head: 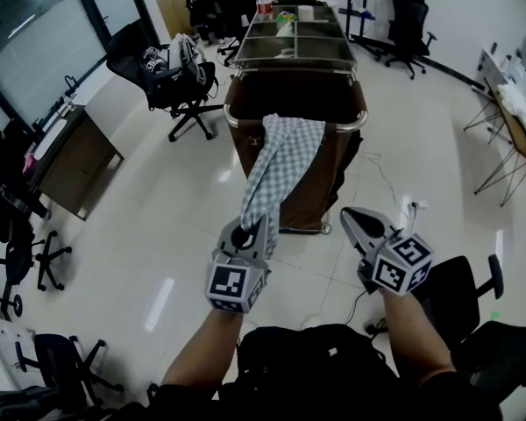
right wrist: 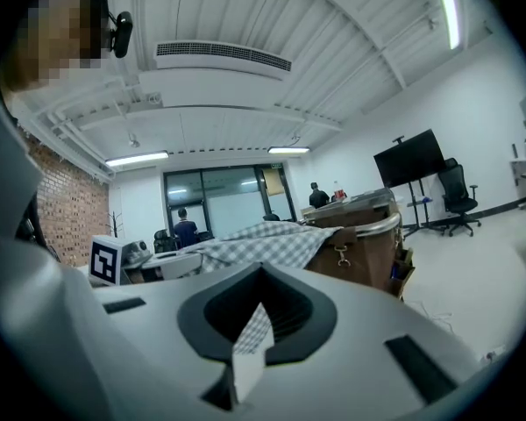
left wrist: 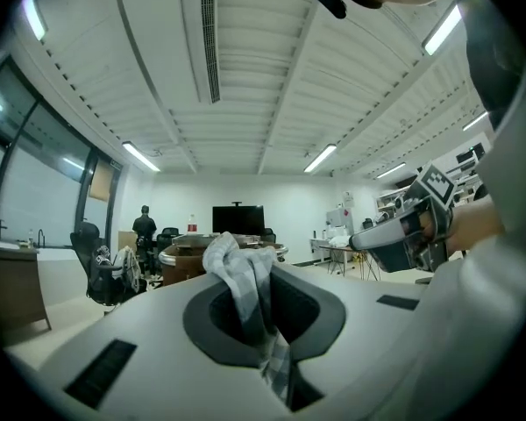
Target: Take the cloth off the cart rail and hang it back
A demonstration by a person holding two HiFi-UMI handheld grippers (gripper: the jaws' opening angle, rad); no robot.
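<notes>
A grey-and-white checked cloth lies over the near metal rail of a brown cart and stretches down toward me. My left gripper is shut on its lower end. In the left gripper view the bunched cloth is pinched between the jaws of that gripper. My right gripper hangs to the right of the cloth, apart from it, jaws together. In the right gripper view a small checked scrap with a white tag is pinched in them, and the cloth spans from the cart to the left gripper.
The cart's top tray holds small items. Black office chairs stand at the left and back, and one is by my right arm. A wooden desk sits left, a folding table right. Cables lie on the floor.
</notes>
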